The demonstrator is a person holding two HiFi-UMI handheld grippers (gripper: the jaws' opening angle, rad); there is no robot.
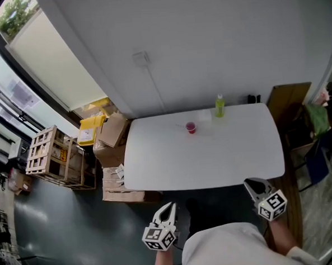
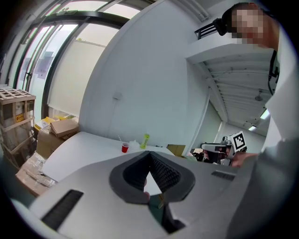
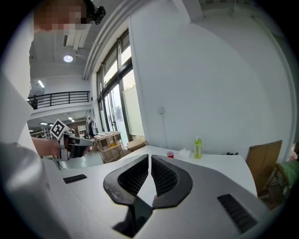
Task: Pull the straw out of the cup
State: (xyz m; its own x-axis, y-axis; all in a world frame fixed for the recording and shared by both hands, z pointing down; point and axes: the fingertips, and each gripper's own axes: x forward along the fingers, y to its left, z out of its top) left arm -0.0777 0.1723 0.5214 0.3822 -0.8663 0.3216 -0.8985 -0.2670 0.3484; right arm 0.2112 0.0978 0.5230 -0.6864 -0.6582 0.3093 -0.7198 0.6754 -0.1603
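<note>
A small red cup stands near the far edge of the white table, with a thin straw sticking up from it to the left. The cup shows far ahead in the left gripper view, and the cup is just as distant in the right gripper view. Both grippers hang in front of the table's near edge, well short of the cup. My left gripper is shut and empty. My right gripper has its jaws together with nothing between them.
A green bottle stands right of the cup, with a pale crumpled wrapper between them. Cardboard boxes and a wooden crate sit on the floor left of the table. A brown board leans at the right.
</note>
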